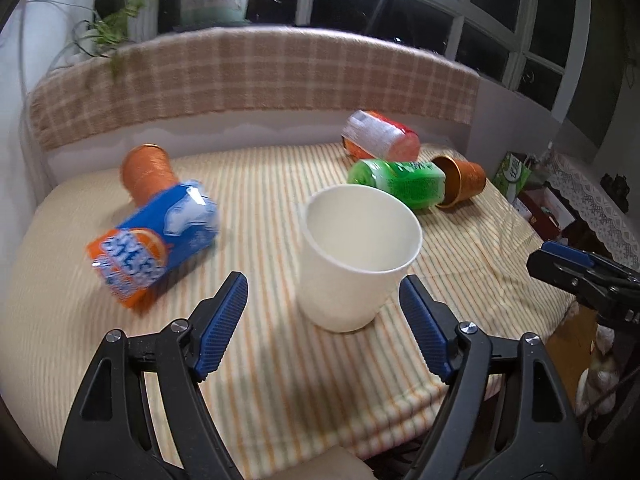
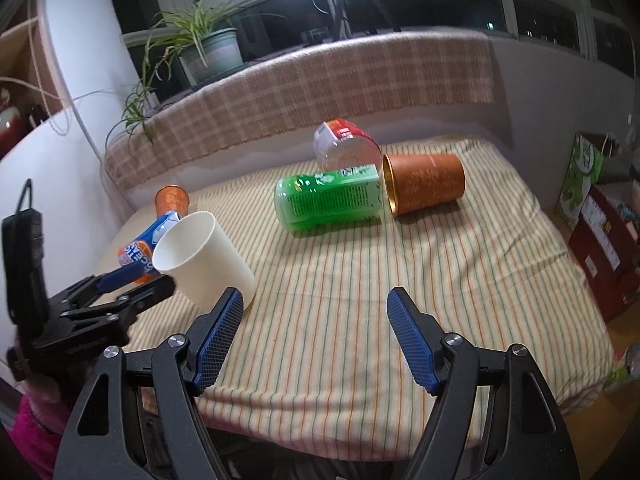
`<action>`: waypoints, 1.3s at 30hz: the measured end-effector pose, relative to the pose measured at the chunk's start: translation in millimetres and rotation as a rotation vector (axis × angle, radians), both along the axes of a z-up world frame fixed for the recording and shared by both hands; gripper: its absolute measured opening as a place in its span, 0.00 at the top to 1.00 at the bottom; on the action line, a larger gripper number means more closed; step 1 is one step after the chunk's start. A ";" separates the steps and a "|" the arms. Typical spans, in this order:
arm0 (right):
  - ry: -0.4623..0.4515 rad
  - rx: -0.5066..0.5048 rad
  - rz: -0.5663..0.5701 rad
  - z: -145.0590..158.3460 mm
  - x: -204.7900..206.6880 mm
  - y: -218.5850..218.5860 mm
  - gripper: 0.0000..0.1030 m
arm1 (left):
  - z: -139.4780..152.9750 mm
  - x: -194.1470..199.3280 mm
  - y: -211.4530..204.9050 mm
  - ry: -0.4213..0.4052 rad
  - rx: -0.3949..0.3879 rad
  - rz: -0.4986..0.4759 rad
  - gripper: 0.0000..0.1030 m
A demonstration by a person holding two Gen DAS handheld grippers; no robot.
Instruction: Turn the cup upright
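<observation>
The cup (image 1: 352, 256) stands between the left tongs (image 1: 323, 300). The carton (image 1: 156, 236) lies to their left. The bottle (image 1: 398, 182) lies beyond, well ahead of the right tongs (image 2: 315, 312).

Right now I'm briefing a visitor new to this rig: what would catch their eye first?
The white paper cup stands mouth up on the striped cloth, between the open left gripper's fingers. Behind it a green bottle lies on its side, its end against a toppled orange cup.

Each hand-held gripper (image 1: 322, 294) (image 2: 315, 308) has black arms, silver screws, ribbed blue pads (image 1: 224, 320).
</observation>
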State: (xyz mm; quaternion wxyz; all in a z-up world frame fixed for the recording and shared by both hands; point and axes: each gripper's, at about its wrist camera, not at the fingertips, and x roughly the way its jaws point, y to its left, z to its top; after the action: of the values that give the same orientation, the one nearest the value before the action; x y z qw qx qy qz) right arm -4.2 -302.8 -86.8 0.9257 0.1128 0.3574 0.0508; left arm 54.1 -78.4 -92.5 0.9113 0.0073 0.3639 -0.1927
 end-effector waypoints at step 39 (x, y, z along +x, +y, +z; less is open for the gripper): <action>-0.357 -0.285 -0.133 65.7 -22.4 62.4 0.17 | 85.8 -88.9 69.5 -0.476 0.046 0.306 0.00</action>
State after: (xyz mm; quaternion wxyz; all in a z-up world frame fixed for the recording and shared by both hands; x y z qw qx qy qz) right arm -26.6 -240.4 -21.1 0.9822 -0.0067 0.1831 -0.0423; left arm -34.8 -8.9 -6.6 0.9892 0.0181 0.1407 -0.0373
